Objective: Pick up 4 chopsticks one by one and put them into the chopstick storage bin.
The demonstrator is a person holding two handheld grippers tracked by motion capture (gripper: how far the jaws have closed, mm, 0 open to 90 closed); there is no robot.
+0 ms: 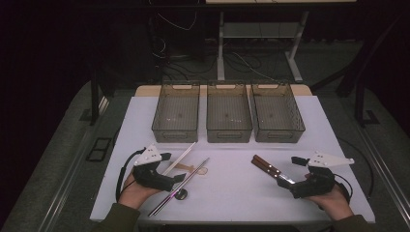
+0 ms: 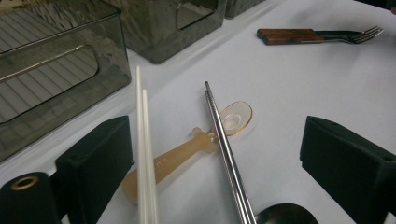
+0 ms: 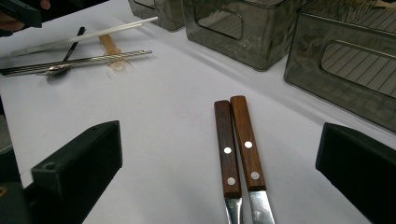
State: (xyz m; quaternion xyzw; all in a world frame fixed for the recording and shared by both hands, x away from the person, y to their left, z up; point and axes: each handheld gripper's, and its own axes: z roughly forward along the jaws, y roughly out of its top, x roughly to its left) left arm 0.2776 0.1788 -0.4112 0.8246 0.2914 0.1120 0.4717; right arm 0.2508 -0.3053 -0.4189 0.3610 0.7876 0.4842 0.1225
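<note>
My left gripper [image 1: 172, 169] is open at the table's near left, and its jaws [image 2: 215, 172] flank a small pile of cutlery without touching it. In that pile lie a pair of white chopsticks [image 2: 144, 140], an amber plastic spoon [image 2: 187, 149], a pair of metal chopsticks [image 2: 224, 144] across the spoon, and a dark metal spoon [image 2: 285, 215]. My right gripper [image 1: 291, 172] stands open at the near right. Two wood-handled utensils [image 3: 238, 144] lie side by side on the table between its jaws [image 3: 219, 172]. Fork tines [image 2: 366, 33] show at their far end.
Three dark see-through bins [image 1: 176, 112] [image 1: 228, 112] [image 1: 276, 112] stand in a row at the back of the white table [image 1: 232, 193]. The floor and desk legs lie beyond. A person's hands [image 1: 133, 193] hold both grippers at the near edge.
</note>
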